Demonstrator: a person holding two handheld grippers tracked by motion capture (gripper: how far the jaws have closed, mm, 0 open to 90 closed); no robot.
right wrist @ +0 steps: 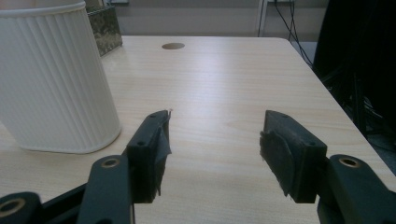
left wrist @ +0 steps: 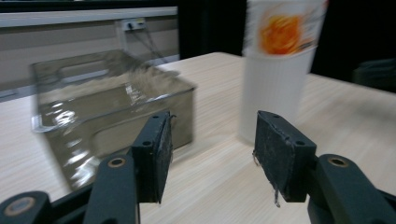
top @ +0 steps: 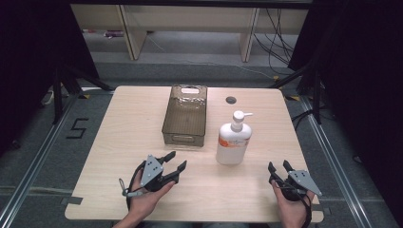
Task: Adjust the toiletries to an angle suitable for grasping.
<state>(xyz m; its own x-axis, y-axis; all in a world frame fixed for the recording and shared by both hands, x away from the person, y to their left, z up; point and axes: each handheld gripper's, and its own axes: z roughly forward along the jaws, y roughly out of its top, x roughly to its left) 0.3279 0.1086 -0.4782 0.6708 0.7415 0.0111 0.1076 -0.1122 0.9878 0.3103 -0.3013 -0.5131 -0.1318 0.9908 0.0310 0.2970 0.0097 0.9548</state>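
A white pump bottle with an orange label stands upright right of the table's middle. A clear smoky plastic bin lies lengthwise left of it, toward the back. My left gripper rests open near the front left, jaws pointing toward the gap between bin and bottle, nothing between them. My right gripper is open at the front right, empty, with the ribbed bottle to the left of its jaws. A hand holds each gripper.
A round cable hole is in the light wood table behind the bottle. Dark curtains and stand legs flank the table; shelving and cables lie beyond its far edge.
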